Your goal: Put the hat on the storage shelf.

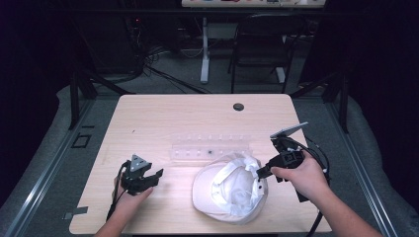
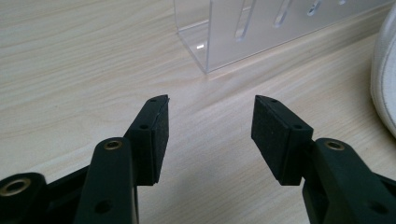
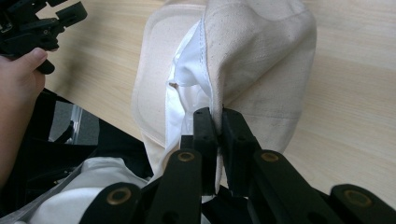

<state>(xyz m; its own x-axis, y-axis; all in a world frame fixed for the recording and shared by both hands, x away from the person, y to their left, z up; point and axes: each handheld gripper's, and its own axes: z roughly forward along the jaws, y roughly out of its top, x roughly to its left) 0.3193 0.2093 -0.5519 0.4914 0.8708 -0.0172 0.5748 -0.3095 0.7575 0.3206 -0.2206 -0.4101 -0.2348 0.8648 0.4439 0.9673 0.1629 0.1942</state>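
Note:
A cream cap with a white lining lies upside down at the front middle of the table. My right gripper is shut on the cap's rim at its right side. In the right gripper view the cap hangs from my right gripper, the cloth pinched between both pads. My left gripper rests low at the front left, open, a hand's width left of the cap. In the left gripper view my left gripper has only bare wood between its pads, and the cap's edge shows at the right.
A clear plastic rack with slots lies behind the cap; its corner stands just ahead of the left jaws. The wooden table has a round cable hole at the back. A chair and cables stand beyond it.

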